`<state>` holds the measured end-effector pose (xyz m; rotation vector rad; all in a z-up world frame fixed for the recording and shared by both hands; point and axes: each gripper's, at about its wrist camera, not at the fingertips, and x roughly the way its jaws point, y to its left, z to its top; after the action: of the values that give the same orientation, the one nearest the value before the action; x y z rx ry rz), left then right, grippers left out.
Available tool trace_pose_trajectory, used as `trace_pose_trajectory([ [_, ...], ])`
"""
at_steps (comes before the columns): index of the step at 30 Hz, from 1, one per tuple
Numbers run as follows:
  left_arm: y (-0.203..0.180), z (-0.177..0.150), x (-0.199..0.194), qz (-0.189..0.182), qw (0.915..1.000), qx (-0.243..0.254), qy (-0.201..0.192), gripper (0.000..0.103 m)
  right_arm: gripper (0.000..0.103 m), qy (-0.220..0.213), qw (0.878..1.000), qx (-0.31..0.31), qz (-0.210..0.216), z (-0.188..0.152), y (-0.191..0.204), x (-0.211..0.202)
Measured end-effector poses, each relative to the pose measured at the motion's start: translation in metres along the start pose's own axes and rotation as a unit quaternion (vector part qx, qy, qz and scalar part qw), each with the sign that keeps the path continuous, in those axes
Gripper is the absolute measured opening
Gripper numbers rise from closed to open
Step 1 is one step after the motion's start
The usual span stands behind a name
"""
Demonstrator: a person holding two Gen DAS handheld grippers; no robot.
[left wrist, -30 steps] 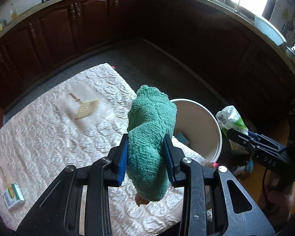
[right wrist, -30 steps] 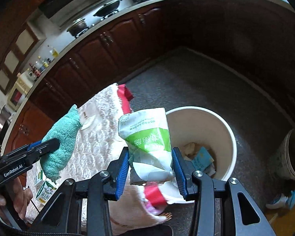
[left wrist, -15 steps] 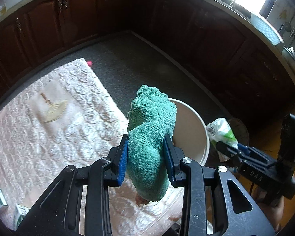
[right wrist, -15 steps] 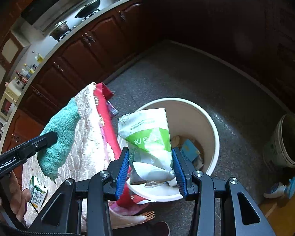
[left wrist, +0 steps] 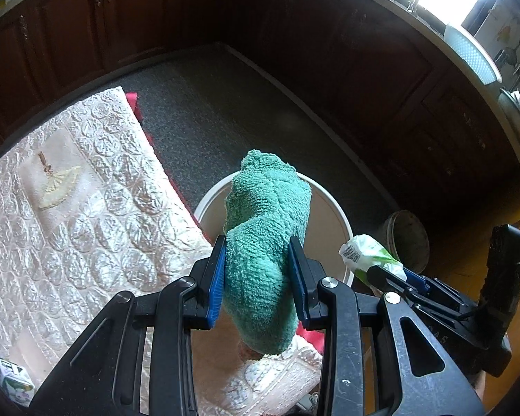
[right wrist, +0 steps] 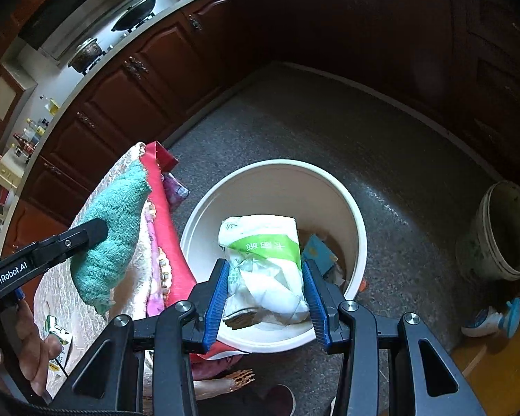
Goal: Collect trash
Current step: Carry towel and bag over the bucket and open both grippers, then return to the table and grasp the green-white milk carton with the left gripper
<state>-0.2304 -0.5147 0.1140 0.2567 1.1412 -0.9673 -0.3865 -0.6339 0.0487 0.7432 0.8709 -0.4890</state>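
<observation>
My left gripper (left wrist: 258,277) is shut on a green terry cloth (left wrist: 267,242) and holds it above the table's edge, next to the white bin (left wrist: 332,215). My right gripper (right wrist: 267,287) stands over the bin's (right wrist: 274,173) near rim with a white and green plastic packet (right wrist: 263,253) between its jaws; the packet sags forward and the jaws look a little wider than it. The bin holds a blue box and other scraps. The cloth (right wrist: 111,239) and left gripper show at the left of the right wrist view. The packet (left wrist: 364,254) shows in the left wrist view.
A table with a cream quilted cover (left wrist: 69,208) and red underlayer (right wrist: 163,215) stands left of the bin. Small green cartons (left wrist: 14,381) lie on its near end. A grey pot (right wrist: 499,228) stands on the floor at right. Dark cabinets (left wrist: 294,34) ring the room.
Both grippers moved toward the bin. The right gripper now stands over its rim, its jaws have widened slightly and the packet has slumped lower. The left still holds the cloth.
</observation>
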Motion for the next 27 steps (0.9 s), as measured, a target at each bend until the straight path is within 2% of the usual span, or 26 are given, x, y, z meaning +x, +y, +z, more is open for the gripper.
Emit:
trace_pose_trajectory([
  [5,-0.006,0.001,0.006,-0.007,1.0000,0.005,-0.002,0.032,0.044,0.001,1.000,0.003,-0.005,0.000,-0.001,0.003],
  [7,-0.005,0.001,0.007,-0.010,0.9999,0.004,-0.001,0.033,0.060,-0.005,1.000,0.003,-0.012,0.000,0.000,0.002],
  [8,-0.004,0.001,0.007,-0.013,0.9999,0.002,-0.001,0.037,0.064,-0.009,1.000,0.004,-0.013,0.000,-0.001,0.001],
  [10,-0.003,0.001,0.007,-0.026,0.9997,-0.001,-0.001,0.041,0.064,-0.012,1.000,0.006,-0.014,0.000,-0.002,0.000],
  [12,-0.002,0.002,0.007,-0.033,0.9994,-0.008,-0.003,0.049,0.065,-0.008,1.000,0.007,-0.013,0.001,-0.003,0.002],
  [14,0.003,-0.001,0.004,-0.038,0.9992,-0.014,-0.005,0.051,0.065,-0.005,1.000,0.012,-0.014,-0.001,-0.003,0.003],
  [18,0.008,-0.004,-0.003,-0.033,0.9993,-0.016,-0.007,0.051,0.065,0.000,1.000,0.018,-0.013,-0.002,-0.006,0.006],
  [27,0.029,-0.019,-0.016,0.006,0.9996,-0.019,-0.020,0.051,0.067,0.002,1.000,0.007,-0.010,-0.005,0.003,0.005],
])
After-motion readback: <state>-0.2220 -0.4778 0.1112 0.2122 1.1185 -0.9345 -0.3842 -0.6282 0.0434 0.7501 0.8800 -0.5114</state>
